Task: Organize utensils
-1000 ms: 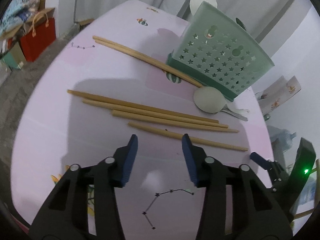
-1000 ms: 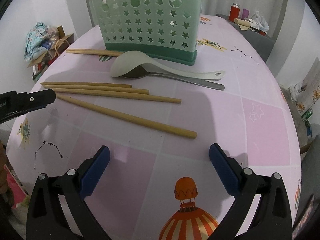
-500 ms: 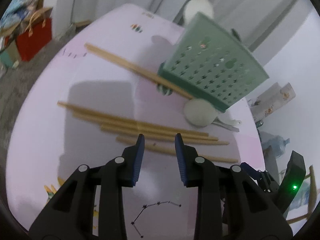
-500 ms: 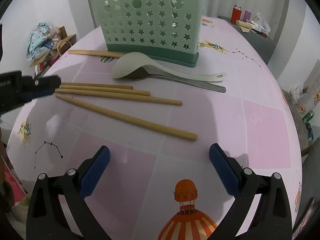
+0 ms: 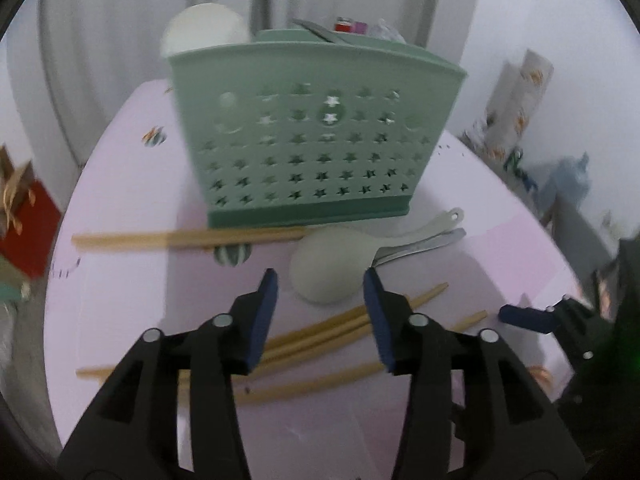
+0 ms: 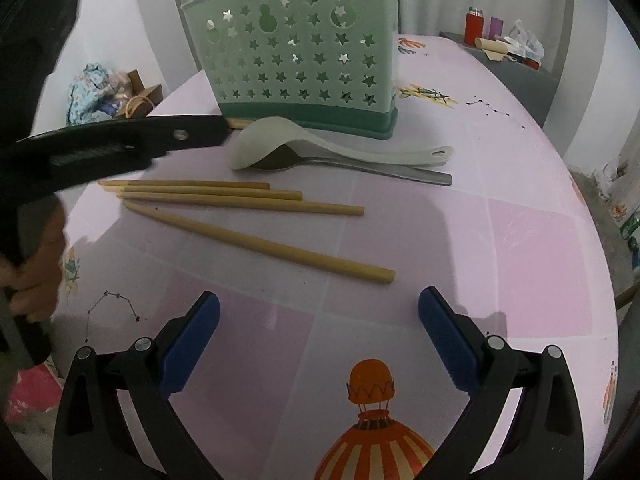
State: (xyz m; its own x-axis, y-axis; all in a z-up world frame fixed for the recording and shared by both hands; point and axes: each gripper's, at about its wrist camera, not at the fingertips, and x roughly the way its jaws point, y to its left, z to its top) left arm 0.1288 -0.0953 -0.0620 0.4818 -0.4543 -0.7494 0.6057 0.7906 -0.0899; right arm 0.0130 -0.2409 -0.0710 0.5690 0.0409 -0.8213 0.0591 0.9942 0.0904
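A green star-punched utensil caddy (image 5: 312, 136) (image 6: 296, 60) stands on the pink table. Before it lie a white plastic spoon (image 5: 332, 268) (image 6: 280, 140) and, under it, a metal spoon (image 5: 420, 246) (image 6: 360, 168). Several wooden chopsticks (image 5: 320, 332) (image 6: 240, 196) lie nearer, and two more (image 5: 180, 238) rest against the caddy's base. My left gripper (image 5: 320, 292) hovers just short of the white spoon's bowl, its jaws opening with nothing pressed between them. My right gripper (image 6: 320, 304) stands wide open and empty, near the closest chopstick.
A white spoon (image 5: 204, 36) and a metal handle (image 5: 320, 34) stick up out of the caddy. A person's hand (image 6: 36, 276) holds the left gripper's black frame (image 6: 120, 144) at the left of the right wrist view. A red flask (image 6: 472, 26) stands on a far counter.
My left gripper swung from the chopsticks toward the white spoon and the caddy, rolling as it went. Its jaws narrowed, then widened. The right gripper stayed put.
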